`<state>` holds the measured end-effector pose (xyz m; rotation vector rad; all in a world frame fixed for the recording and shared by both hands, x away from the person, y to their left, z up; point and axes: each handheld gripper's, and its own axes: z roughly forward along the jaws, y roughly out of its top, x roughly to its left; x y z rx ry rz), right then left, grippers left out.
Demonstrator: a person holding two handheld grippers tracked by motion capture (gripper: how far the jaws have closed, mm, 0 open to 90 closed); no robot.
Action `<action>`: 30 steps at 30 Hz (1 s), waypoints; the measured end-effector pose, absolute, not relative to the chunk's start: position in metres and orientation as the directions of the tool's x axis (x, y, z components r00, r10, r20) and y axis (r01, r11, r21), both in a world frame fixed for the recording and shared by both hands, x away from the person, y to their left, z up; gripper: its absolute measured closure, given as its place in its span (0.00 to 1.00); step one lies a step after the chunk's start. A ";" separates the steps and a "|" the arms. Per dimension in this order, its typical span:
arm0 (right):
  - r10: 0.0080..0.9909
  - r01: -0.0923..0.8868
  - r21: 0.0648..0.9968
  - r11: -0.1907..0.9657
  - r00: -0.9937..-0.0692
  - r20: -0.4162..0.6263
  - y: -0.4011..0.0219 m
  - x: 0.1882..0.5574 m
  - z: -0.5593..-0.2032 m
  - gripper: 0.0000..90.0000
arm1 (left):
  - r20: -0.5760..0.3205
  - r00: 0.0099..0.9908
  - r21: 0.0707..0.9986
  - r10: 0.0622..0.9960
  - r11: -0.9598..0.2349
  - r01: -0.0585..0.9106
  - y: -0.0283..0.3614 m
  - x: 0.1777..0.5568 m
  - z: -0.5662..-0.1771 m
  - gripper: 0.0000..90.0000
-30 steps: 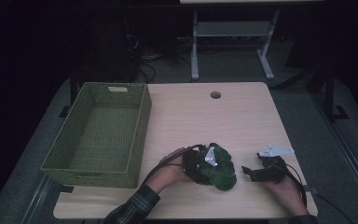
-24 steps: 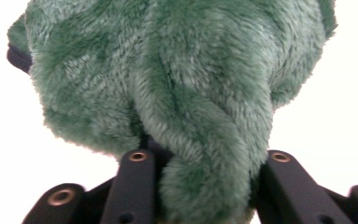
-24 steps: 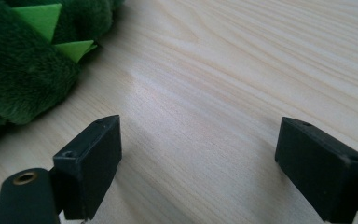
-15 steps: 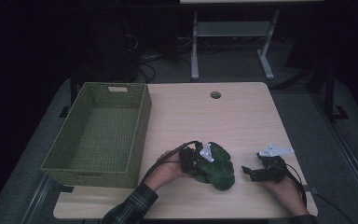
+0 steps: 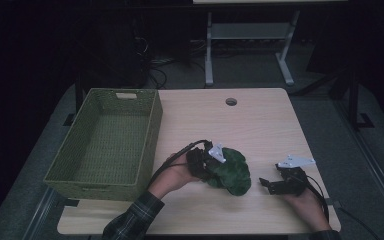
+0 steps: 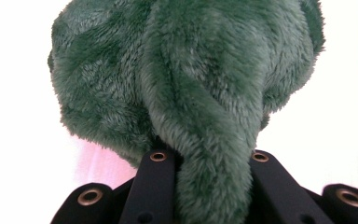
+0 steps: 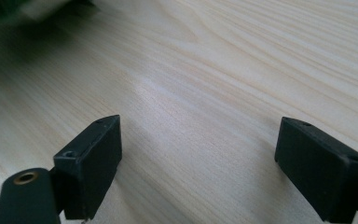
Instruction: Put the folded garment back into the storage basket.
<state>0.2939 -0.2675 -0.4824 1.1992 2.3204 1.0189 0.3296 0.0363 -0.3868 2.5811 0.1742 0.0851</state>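
Leftmost, a green woven basket stands empty; just right, the left gripper has just closed, pinching a fold of the green plush toy on the table. Soft, light, probably floppy. The right gripper rests, jaws apart.

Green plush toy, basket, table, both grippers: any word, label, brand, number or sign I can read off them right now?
None: no readable text in any view.
green plush toy: plain fur, no tag or label showing.
woven basket: no label visible.
table: bare wood grain and a round hole, no markings.
left gripper and right gripper: black parts and grey plates, no print legible.
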 end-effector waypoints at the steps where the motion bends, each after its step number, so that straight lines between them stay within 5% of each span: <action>1: 0.808 0.567 0.727 0.388 -0.588 0.027 -0.267 0.294 -0.482 0.16 | 0.026 0.989 0.528 0.143 -0.842 0.108 0.038 0.330 -0.384 0.88; 30: 0.808 0.567 0.726 0.389 -0.588 0.026 -0.268 0.294 -0.482 0.16 | 0.041 0.963 0.549 0.267 -0.811 0.202 0.096 0.351 -0.312 0.88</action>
